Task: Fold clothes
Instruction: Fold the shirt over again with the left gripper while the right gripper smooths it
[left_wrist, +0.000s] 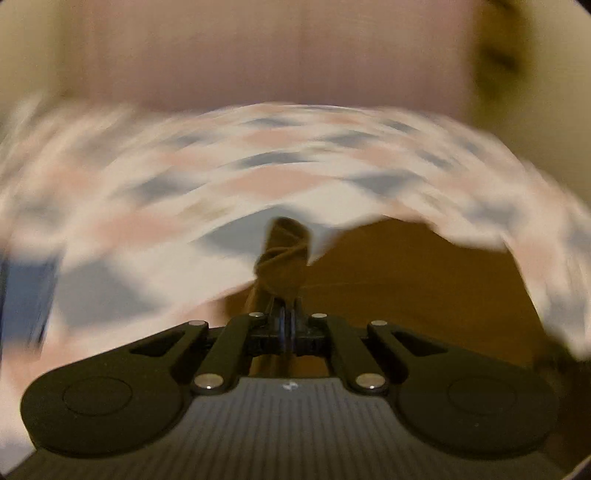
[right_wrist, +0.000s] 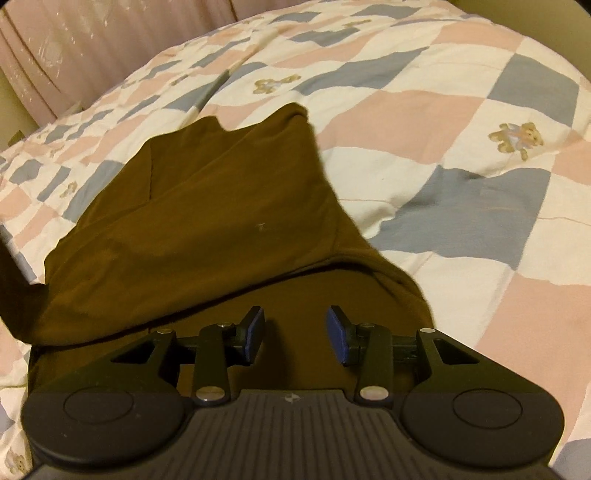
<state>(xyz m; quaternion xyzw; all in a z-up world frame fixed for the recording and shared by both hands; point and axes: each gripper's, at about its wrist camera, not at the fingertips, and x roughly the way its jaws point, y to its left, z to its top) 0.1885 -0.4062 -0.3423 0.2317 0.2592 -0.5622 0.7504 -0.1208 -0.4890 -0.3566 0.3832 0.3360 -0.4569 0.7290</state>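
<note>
A bed is covered by a checked quilt (right_wrist: 424, 122) in pink, grey-blue and cream squares printed with small teddy bears, backed by a pink pleated curtain (right_wrist: 74, 48) along the far edge. A brown garment (right_wrist: 207, 206) is spread over the quilt's near-left part, its long axis running from the near edge toward the far edge and narrowing to a peak that points at the curtain; one layer is seen doubled over another near the right gripper. The right gripper (right_wrist: 295, 332) is held just above the garment's near end, its blue-padded fingers (right_wrist: 255, 334) parted and gripping nothing. In the heavily blurred left wrist view, the left gripper (left_wrist: 287, 312) is clamped on a twisted bunch of the brown garment (left_wrist: 284, 254), which is drawn up ahead of the fingers before the quilt (left_wrist: 258, 158).
</note>
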